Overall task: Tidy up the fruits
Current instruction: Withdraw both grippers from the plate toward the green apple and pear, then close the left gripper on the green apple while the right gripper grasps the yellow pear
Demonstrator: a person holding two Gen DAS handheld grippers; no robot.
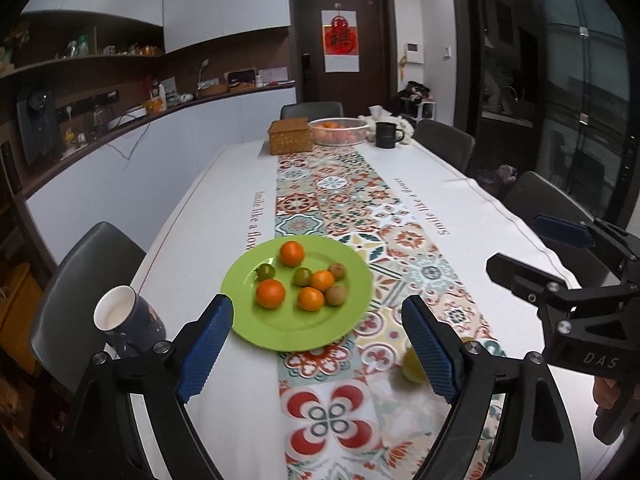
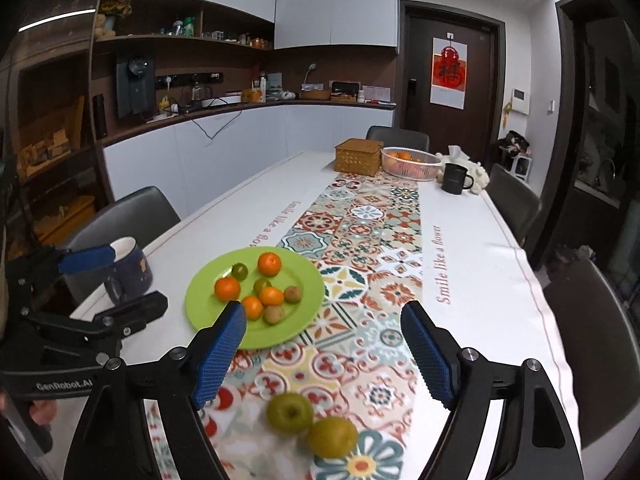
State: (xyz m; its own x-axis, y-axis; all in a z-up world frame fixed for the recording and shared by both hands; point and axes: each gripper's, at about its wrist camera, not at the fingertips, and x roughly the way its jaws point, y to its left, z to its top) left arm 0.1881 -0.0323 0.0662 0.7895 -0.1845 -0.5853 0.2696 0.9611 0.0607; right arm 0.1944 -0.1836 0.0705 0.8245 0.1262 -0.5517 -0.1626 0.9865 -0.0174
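Green plate, left wrist view: green plate (image 1: 298,320) on the tabletop (image 1: 224,184) at 12 o'clock carries oranges, small green fruits and kiwis — this much looks sorted.
Left claw (image 1: 318,348): spread wide, released, grasping nothing.
Loose fruit, right wrist view: green apple (image 2: 290,412) and yellow-green fruit (image 2: 333,437) touching at 6 o'clock, off the plate — these seem left to move.
Right claw (image 2: 324,356): wide open, empty, above both.
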